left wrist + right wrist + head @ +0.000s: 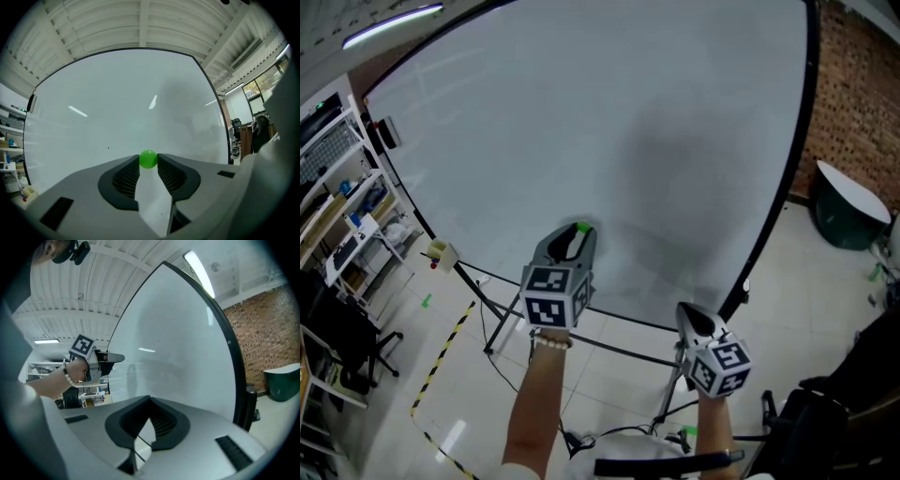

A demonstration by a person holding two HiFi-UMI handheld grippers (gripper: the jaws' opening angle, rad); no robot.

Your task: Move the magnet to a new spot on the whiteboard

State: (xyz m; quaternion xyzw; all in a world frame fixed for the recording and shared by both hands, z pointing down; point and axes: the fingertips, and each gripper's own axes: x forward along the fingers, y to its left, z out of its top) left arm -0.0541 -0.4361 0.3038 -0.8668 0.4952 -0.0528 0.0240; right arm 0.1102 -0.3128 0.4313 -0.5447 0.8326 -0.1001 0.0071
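Observation:
A small green ball-shaped magnet sits pinched between the tips of my left gripper, whose jaws are shut on it. In the head view the left gripper points at the lower middle of the large whiteboard, with the green magnet showing at its tip. Whether the magnet touches the board I cannot tell. My right gripper hangs lower and to the right, near the board's bottom edge. In the right gripper view its jaws meet at the tips with nothing between them, and the left gripper shows at the left.
The whiteboard stands on a metal stand with splayed legs. White shelves with clutter line the left side. Yellow-black tape runs across the floor. A dark green bin sits by the brick wall at right.

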